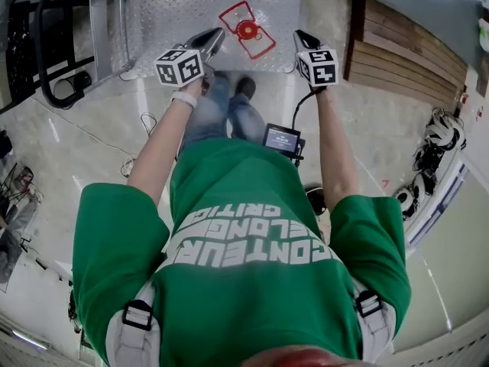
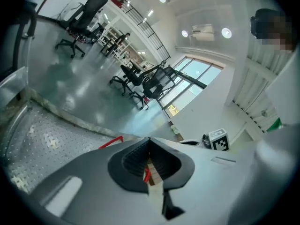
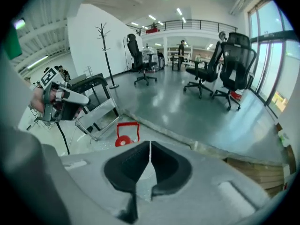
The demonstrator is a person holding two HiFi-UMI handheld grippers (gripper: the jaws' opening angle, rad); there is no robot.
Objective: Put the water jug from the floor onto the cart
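Observation:
The water jug [image 1: 247, 29] is clear, with a red cap and a red carry handle. In the head view it stands on the cart's checker-plate deck [image 1: 168, 14], seen from above. My left gripper [image 1: 216, 35] hovers just left of the jug, shut and empty. My right gripper [image 1: 299, 37] hovers just right of it, also shut with nothing held. In the right gripper view the red cap [image 3: 123, 141] shows beyond the closed right gripper [image 3: 150, 145], and the left gripper [image 3: 63, 97] is at the left. In the left gripper view only a strip of the red handle [image 2: 111, 142] shows past the closed left gripper [image 2: 149, 139].
The cart's black push handle [image 1: 47, 44] rises at the left. A wooden pallet [image 1: 405, 48] lies on the floor to the right, and cables [image 1: 145, 121] trail by my legs. Office chairs [image 3: 232, 64] stand farther off on the glossy floor.

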